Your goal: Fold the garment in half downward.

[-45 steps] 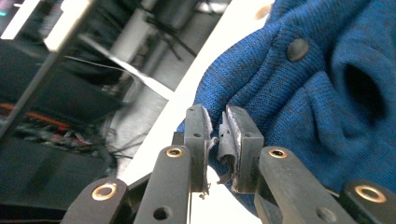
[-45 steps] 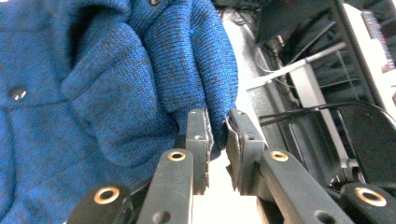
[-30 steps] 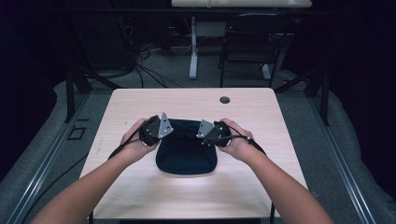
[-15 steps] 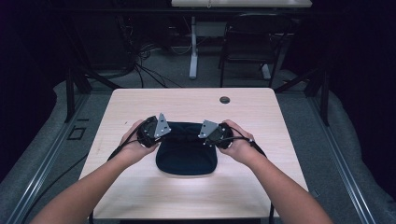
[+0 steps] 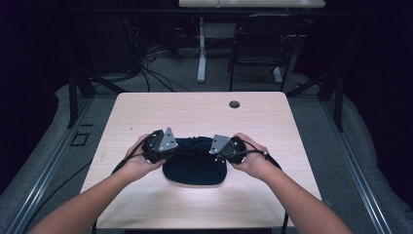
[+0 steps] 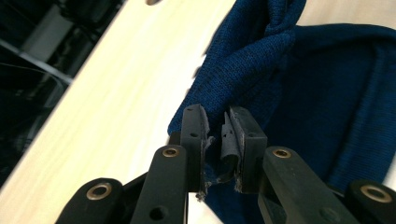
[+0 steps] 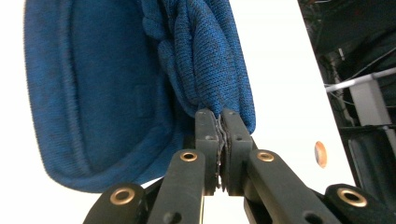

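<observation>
A pale wooden table (image 5: 195, 114) with a small dark round grommet (image 5: 234, 104) near its far edge stands on grey carpet (image 5: 370, 161) in a dim room, cables (image 5: 156, 73) trailing behind. A dark blue knitted beanie (image 5: 194, 165) lies mid-table. The left gripper (image 6: 215, 122) pinches its bunched edge through a narrow gap; the right gripper (image 7: 220, 122) clamps the opposite edge tight.
</observation>
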{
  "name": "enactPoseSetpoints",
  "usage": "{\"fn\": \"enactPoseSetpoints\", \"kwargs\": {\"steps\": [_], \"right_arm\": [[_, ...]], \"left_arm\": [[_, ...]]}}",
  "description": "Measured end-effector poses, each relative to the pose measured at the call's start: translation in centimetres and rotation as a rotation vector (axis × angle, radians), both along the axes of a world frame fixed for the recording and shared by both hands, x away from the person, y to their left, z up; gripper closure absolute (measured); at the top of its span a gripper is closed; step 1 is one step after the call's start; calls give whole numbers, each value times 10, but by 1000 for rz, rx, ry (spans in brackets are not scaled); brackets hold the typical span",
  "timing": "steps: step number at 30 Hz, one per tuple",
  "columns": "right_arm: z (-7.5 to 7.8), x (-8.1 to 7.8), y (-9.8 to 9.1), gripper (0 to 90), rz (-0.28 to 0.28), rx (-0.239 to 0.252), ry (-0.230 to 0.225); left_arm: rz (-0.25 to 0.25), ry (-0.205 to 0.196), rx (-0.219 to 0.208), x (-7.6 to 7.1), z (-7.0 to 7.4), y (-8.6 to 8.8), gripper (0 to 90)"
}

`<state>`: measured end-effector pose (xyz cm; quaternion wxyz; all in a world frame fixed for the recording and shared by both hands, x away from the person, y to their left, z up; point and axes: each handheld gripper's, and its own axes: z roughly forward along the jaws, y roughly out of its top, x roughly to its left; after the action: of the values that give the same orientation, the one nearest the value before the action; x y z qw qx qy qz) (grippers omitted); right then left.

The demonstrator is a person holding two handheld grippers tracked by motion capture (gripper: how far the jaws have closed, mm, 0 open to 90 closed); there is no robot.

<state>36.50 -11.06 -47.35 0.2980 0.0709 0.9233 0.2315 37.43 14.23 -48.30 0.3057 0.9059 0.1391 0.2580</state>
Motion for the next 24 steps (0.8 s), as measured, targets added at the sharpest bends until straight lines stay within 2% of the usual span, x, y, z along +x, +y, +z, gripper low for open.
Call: {"fn": "enactPoseSetpoints", "kwargs": {"steps": [1,3,9,12,13,15,17,20,24], "right_arm": [[-1,-2,0,870,8,-22,12],[-3,-8,1,870,22,-34,11],[-12,-17,2,870,36,-32,55],[-12,-23,5,869,49,-65,56],[-12,-23,5,869,49,-65,56],[-18,-28,5,869,53,-52,85],[-22,-31,5,869,58,-54,98],[-25,-34,6,869,66,-75,94],[-31,-40,6,869,67,-52,117]], "left_arm": [[-5,3,0,-1,-1,0,773],[-14,14,7,-5,-4,0,771],[-28,35,8,-11,-13,4,769],[-35,46,8,-15,-18,5,768],[-37,51,12,-16,-20,5,768],[-45,66,14,-19,-26,6,768],[-47,65,16,-21,-28,6,768],[-53,80,29,-24,-34,5,768],[-55,98,33,-27,-42,6,766]]}}
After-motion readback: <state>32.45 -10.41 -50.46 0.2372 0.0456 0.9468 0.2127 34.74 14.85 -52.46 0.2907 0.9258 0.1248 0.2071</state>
